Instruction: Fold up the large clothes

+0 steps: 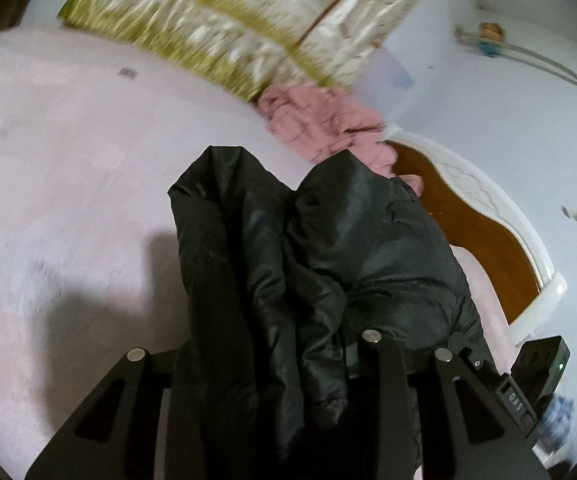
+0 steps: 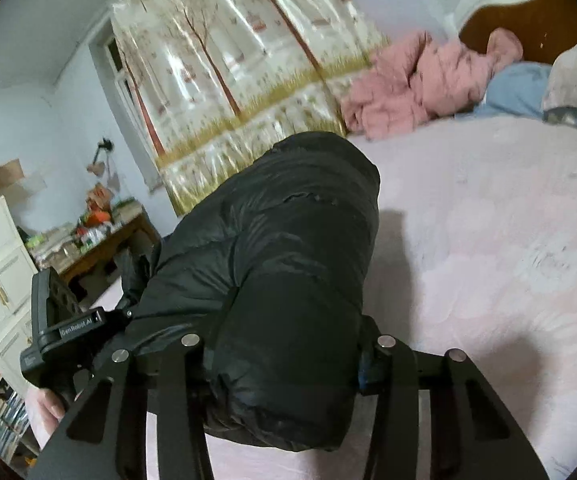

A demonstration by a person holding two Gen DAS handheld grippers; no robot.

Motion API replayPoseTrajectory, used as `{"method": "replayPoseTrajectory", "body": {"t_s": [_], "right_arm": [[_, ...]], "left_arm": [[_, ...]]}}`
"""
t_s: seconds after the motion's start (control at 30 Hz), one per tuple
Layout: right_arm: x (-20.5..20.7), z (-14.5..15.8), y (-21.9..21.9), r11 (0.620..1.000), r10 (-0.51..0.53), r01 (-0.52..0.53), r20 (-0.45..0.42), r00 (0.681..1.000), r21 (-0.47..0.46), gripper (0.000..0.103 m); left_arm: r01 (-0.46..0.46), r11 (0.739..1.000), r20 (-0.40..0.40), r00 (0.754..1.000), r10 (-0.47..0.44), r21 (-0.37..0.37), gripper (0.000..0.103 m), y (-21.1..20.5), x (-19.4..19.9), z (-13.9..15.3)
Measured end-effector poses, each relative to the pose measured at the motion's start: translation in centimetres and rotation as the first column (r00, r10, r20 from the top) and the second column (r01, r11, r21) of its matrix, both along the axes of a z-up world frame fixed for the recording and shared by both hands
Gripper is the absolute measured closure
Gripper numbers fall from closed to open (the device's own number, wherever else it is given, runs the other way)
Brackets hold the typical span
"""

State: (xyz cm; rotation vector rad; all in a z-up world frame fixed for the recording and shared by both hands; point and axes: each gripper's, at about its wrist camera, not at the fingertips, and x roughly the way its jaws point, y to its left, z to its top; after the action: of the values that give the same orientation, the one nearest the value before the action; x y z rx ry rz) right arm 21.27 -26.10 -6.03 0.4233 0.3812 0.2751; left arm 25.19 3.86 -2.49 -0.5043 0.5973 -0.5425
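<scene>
the black puffer jacket [image 1: 288, 264] fills the centre of both frames, glossy and quilted, bunched into thick rolls with creased, crumpled folds; in the right wrist view it [image 2: 272, 280] rises as one fat padded bundle from the bottom centre toward the middle, lifted over the pale pink bedspread [image 2: 488, 260], where it casts a shadow; our left gripper [image 1: 272, 360] is clamped on a hanging fold of it at the lower centre; our right gripper [image 2: 284, 352] is closed around the bundle's lower end, its fingers pressed against the padding on both sides; at the lower left of the right view we see the left gripper's body and a hand [image 2: 48, 404] on its handle; beyond, a pink garment [image 2: 420, 88] lies crumpled at the upper right by the wooden headboard [image 2: 528, 24], and a tree-print curtain [image 2: 228, 80] hangs at the upper centre.
</scene>
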Motion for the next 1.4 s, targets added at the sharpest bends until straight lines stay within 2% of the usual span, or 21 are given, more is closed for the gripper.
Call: {"method": "replayPoseTrajectory", "body": {"t_s": [0.27, 0.4, 0.5, 0.6, 0.73, 0.8, 0.87, 0.93, 0.97, 1.0, 1.07, 1.1, 1.13, 1.17, 1.2, 1.23, 1.3, 1.37, 1.4], "right_arm": [[-2.4, 2.3, -0.1, 1.0, -0.02, 0.022, 0.107, 0.994, -0.017, 0.056], [-4.5, 5.3, -1.1, 0.995, -0.06, 0.074, 0.183, 0.981, -0.07, 0.056], [-5.9, 7.9, -3.0, 0.985, -0.116, 0.141, 0.237, 0.965, -0.095, 0.056], [-6.6, 10.7, -5.9, 0.963, -0.198, 0.244, 0.308, 0.93, -0.116, 0.056], [-5.6, 14.0, -11.2, 0.928, -0.298, 0.355, 0.348, 0.889, -0.113, 0.056], [-4.9, 15.6, -15.0, 0.9, -0.375, 0.428, 0.347, 0.86, -0.088, 0.056], [-4.9, 16.4, -18.1, 0.855, -0.467, 0.513, 0.318, 0.825, -0.077, 0.056], [-6.3, 15.9, -20.5, 0.799, -0.56, 0.6, 0.305, 0.77, -0.046, 0.056], [-7.1, 15.1, -21.3, 0.759, -0.613, 0.65, 0.292, 0.734, -0.042, 0.056], [-7.5, 13.9, -22.0, 0.718, -0.661, 0.695, 0.284, 0.695, -0.031, 0.056], [-6.6, 12.0, -23.3, 0.66, -0.719, 0.75, 0.258, 0.645, -0.037, 0.056], [-5.6, 11.1, -24.2, 0.635, -0.746, 0.77, 0.206, 0.633, -0.065, 0.056], [-5.0, 9.9, -25.2, 0.625, -0.766, 0.778, 0.144, 0.627, -0.06, 0.056], [-4.9, 8.6, -26.0, 0.621, -0.779, 0.783, 0.09, 0.621, -0.032, 0.056], [-4.8, 7.5, -26.6, 0.606, -0.794, 0.795, 0.037, 0.606, -0.018, 0.056], [-4.8, 6.4, -27.2, 0.575, -0.818, 0.818, -0.013, 0.575, -0.015, 0.056], [-4.0, 5.0, -28.3, 0.519, -0.854, 0.852, -0.076, 0.514, -0.071, 0.056], [-3.4, 4.4, -29.2, 0.524, -0.85, 0.842, -0.131, 0.51, -0.125, 0.056], [-3.5, 4.1, -29.4, 0.538, -0.84, 0.836, -0.156, 0.519, -0.114, 0.055]], "left_arm": [[0.015, 1.0, 0.172, 0.985, -0.014, -0.01, 0.073, -0.7, -1.4, 2.5], [0.051, 0.999, 0.225, 0.973, -0.053, 0.017, 0.073, -3.4, -1.0, 5.9], [0.089, 0.996, 0.257, 0.962, -0.093, 0.028, 0.073, -7.2, 0.4, 9.4], [0.114, 0.993, 0.284, 0.952, -0.117, 0.028, 0.073, -11.9, 1.9, 11.9], [0.17, 0.985, 0.295, 0.941, -0.168, 0.017, 0.073, -19.2, 3.8, 13.6], [0.222, 0.975, 0.306, 0.926, -0.219, 0.026, 0.073, -23.9, 5.0, 13.8], [0.285, 0.956, 0.321, 0.901, -0.292, 0.072, 0.074, -28.9, 6.5, 14.4], [0.361, 0.927, 0.332, 0.866, -0.373, 0.099, 0.077, -33.5, 8.4, 15.0], [0.401, 0.91, 0.333, 0.848, -0.412, 0.104, 0.077, -36.1, 9.7, 15.2], [0.417, 0.903, 0.327, 0.843, -0.426, 0.103, 0.078, -38.2, 10.8, 15.2], [0.442, 0.893, 0.289, 0.847, -0.446, 0.081, 0.079, -42.4, 13.3, 14.4], [0.461, 0.884, 0.264, 0.846, -0.464, 0.076, 0.08, -44.5, 14.6, 13.7], [0.483, 0.872, 0.243, 0.84, -0.486, 0.076, 0.08, -46.2, 15.6, 12.9], [0.52, 0.85, 0.217, 0.824, -0.524, 0.077, 0.08, -48.2, 16.5, 11.9], [0.565, 0.821, 0.202, 0.798, -0.568, 0.078, 0.081, -50.1, 16.5, 10.7], [0.584, 0.807, 0.205, 0.782, -0.589, 0.09, 0.081, -51.6, 16.6, 9.7], [0.587, 0.799, 0.18, 0.779, -0.601, 0.13, 0.08, -54.2, 16.9, 7.0], [0.599, 0.792, 0.094, 0.788, -0.609, 0.117, 0.079, -55.5, 18.0, 4.0], [0.6, 0.79, 0.045, 0.792, -0.609, 0.126, 0.076, -55.8, 18.7, 2.3]]}}
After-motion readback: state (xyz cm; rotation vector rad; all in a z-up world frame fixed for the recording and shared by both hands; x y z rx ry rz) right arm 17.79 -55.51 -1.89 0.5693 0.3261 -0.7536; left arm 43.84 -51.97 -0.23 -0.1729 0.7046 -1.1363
